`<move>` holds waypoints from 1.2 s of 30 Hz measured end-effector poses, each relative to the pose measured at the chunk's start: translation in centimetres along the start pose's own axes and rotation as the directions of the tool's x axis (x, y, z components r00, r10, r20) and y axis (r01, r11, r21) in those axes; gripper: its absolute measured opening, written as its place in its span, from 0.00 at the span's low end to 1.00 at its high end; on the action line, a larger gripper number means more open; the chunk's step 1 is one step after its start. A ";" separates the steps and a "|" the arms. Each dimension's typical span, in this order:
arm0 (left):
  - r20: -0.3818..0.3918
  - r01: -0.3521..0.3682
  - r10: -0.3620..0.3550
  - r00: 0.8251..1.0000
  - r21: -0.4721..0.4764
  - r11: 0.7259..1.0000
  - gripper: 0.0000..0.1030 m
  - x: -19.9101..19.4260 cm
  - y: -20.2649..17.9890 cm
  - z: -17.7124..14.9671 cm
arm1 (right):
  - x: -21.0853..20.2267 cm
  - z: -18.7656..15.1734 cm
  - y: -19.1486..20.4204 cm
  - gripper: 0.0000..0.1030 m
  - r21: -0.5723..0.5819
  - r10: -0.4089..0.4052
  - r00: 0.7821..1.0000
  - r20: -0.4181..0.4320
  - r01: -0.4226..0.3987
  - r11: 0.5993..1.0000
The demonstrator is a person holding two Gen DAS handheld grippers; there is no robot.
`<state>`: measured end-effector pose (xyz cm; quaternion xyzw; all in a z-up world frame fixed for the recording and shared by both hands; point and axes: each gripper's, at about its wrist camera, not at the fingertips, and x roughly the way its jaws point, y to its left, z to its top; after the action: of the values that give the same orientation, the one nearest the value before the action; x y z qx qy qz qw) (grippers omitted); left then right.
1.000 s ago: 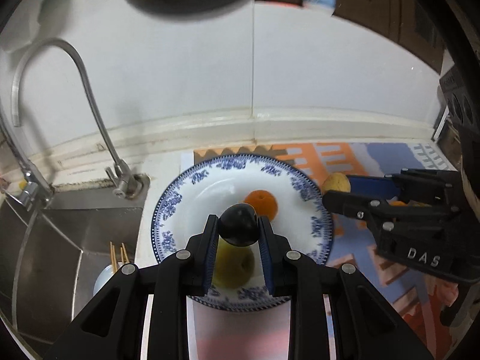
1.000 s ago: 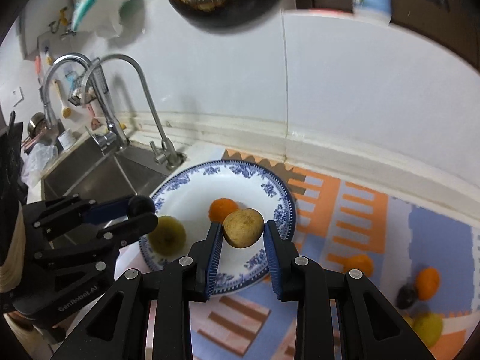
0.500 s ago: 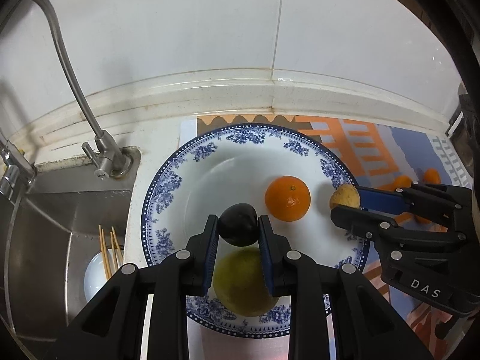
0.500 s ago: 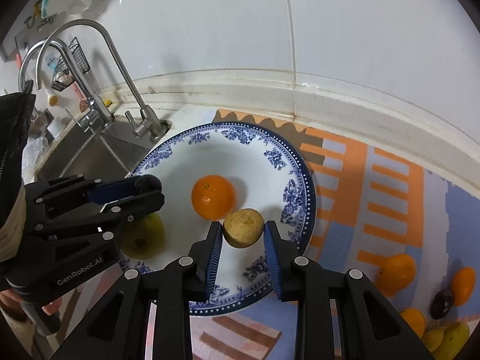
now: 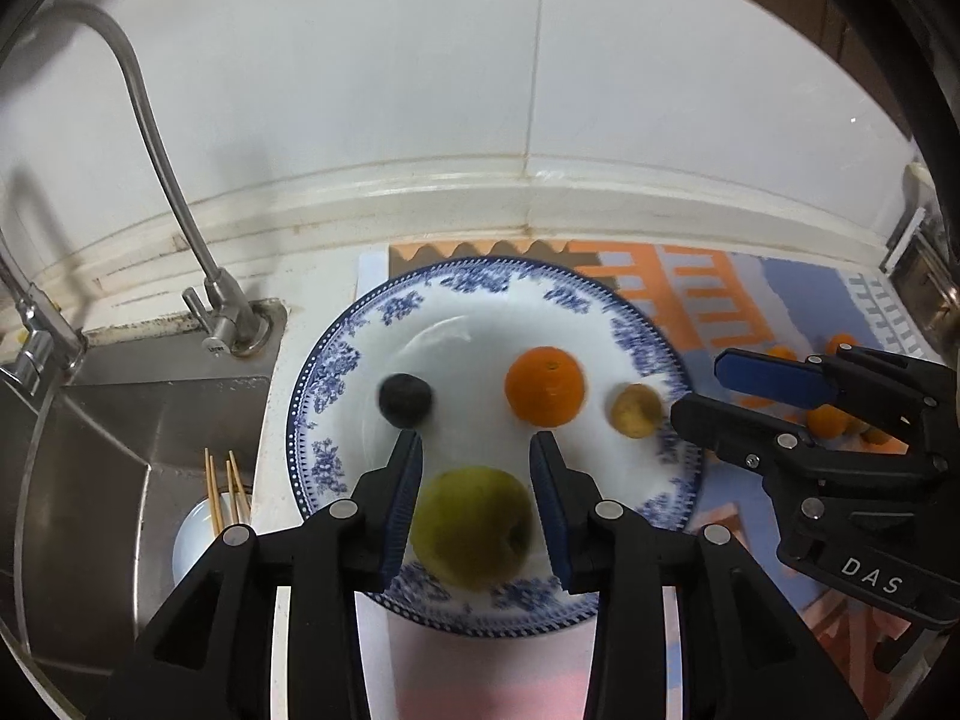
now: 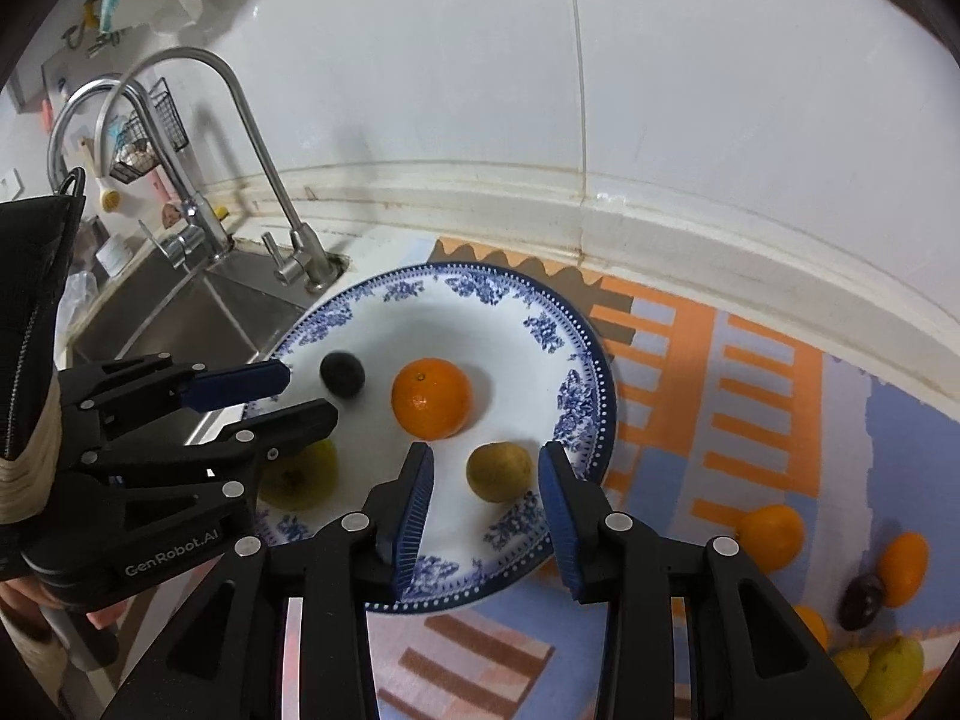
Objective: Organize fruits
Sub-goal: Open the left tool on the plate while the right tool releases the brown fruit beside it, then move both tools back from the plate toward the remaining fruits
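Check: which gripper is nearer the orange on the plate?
Right, narrowly. The right gripper hangs just below the orange, jaws opening around the small brown fruit. The left gripper sits further, over the green fruit.

a curved steel faucet [image 5: 180, 204] rises beside the sink [image 5: 108, 444], where a small white bowl [image 5: 201, 540] holds wooden chopsticks [image 5: 225, 486].

Black tongs [image 5: 474, 450], blue ribbed pads [image 6: 414, 510], silver screws, white lettering

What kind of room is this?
Most likely a home kitchen: a steel sink with curved taps, white wall tiles, and a blue-patterned plate of fruit on the counter.
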<state>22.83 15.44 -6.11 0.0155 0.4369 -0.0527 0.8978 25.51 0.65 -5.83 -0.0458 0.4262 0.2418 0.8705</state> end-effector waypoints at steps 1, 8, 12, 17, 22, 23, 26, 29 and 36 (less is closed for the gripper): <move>0.012 -0.003 0.003 1.000 0.005 1.000 0.35 -0.6 -0.3 0.0 | -0.6 -0.1 0.1 0.36 -0.001 -0.004 1.000 0.013 0.004 1.000; 0.103 -0.008 0.005 0.995 0.035 0.999 0.38 -4.6 -2.4 -0.1 | -4.9 -0.7 -0.1 0.36 0.009 -0.027 0.994 0.103 0.027 1.000; 0.146 0.007 -0.017 0.989 0.064 0.998 0.41 -6.7 -4.1 -0.4 | -7.6 -1.3 -0.7 0.37 0.041 -0.038 0.988 0.148 0.032 0.999; 0.193 0.036 -0.055 0.980 0.102 0.994 0.47 -8.6 -6.4 -0.7 | -10.9 -2.5 -1.9 0.45 0.086 -0.076 0.977 0.199 0.060 0.995; 0.236 0.049 -0.083 0.968 0.149 0.988 0.53 -10.3 -8.8 -0.9 | -13.7 -3.7 -3.3 0.50 0.131 -0.125 0.963 0.238 0.095 0.987; 0.244 0.052 -0.089 0.966 0.156 0.986 0.54 -10.5 -9.1 -1.0 | -14.3 -4.0 -3.6 0.54 0.142 -0.142 0.959 0.247 0.109 0.984; 0.266 0.064 -0.111 0.958 0.178 0.982 0.58 -11.2 -10.4 -1.2 | -15.7 -4.9 -4.2 0.55 0.162 -0.185 0.946 0.265 0.146 0.976; 0.286 0.077 -0.133 0.949 0.198 0.977 0.66 -11.4 -11.8 -1.4 | -17.0 -5.7 -5.0 0.59 0.185 -0.225 0.935 0.274 0.178 0.966; 0.295 0.128 -0.198 0.935 0.242 0.962 0.66 -10.6 -14.8 -1.8 | -19.2 -7.7 -7.3 0.62 0.226 -0.308 0.912 0.271 0.250 0.941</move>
<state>13.29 1.74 1.36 0.0692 0.2788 -0.1769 0.9414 13.36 -15.27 3.03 0.0126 0.2974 0.0778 0.9515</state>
